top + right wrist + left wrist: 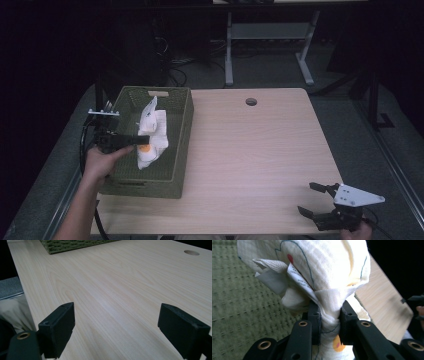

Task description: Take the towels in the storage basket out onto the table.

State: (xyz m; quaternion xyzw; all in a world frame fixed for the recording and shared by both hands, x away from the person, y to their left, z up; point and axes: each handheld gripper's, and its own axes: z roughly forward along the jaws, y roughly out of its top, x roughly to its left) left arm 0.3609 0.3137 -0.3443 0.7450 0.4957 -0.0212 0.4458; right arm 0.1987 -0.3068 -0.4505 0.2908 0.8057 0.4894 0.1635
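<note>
A cream cloth (151, 134) with printed coloured shapes and a sewn-in label hangs bunched over a green woven basket (178, 107) at the table's left. My left gripper (143, 140) reaches across the basket's near-left rim and is shut on the cloth. In the left gripper view both pads pinch a gathered fold of the cloth (329, 272), and my left gripper (330, 326) holds it above the basket's woven floor (239, 302). My right gripper (311, 198) rests at the table's near-right corner, open and holding nothing. Bare wood lies between the jaws of my right gripper (115, 325).
The light wooden table (250, 150) has a round cable hole (251, 101) near its far edge. The basket's corner (70, 245) shows at the top of the right gripper view. Grey floor, desk legs and cables lie beyond the table.
</note>
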